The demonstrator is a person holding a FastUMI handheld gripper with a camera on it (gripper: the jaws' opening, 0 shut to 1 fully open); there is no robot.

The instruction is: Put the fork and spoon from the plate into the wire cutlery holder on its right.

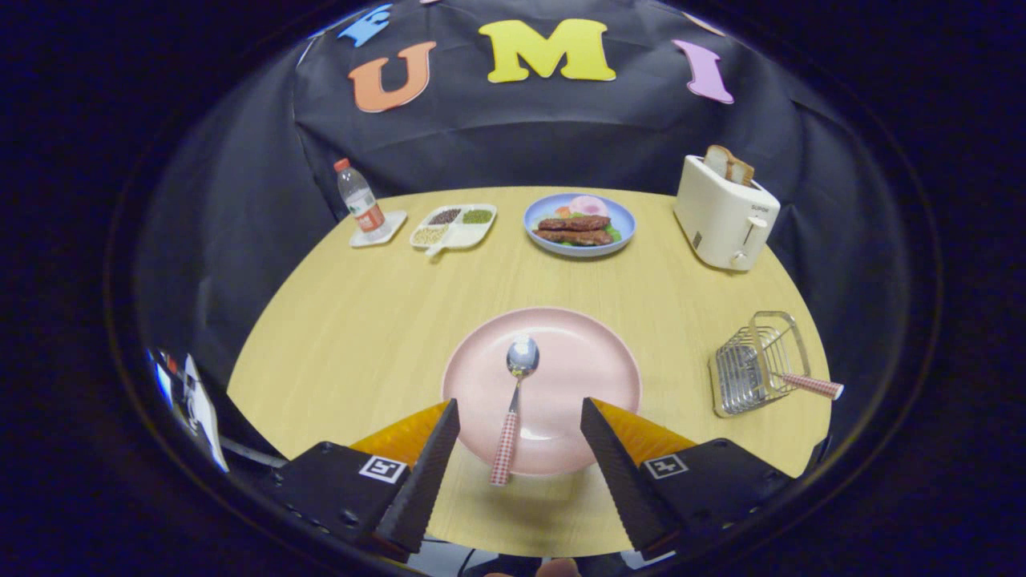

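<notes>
A pink plate (585,361) lies on the round wooden table just ahead of my fingers. On it rests a spoon (513,405) with a shiny bowl pointing away and a checked red-and-white handle reaching over the near rim. My gripper (519,410) is open above the plate's near edge, and the spoon handle lies between the two fingers without touching them. To the right of the plate stands the wire cutlery holder (753,365). A checked red-and-white handle (811,386) sticks out of it to the right; I take it for the fork.
Along the far side of the table stand a water bottle (359,202) on a white coaster, a divided white tray (454,225) of grains, a blue plate (579,224) of food and a cream toaster (724,212) with bread in it. The table edge curves close behind the holder.
</notes>
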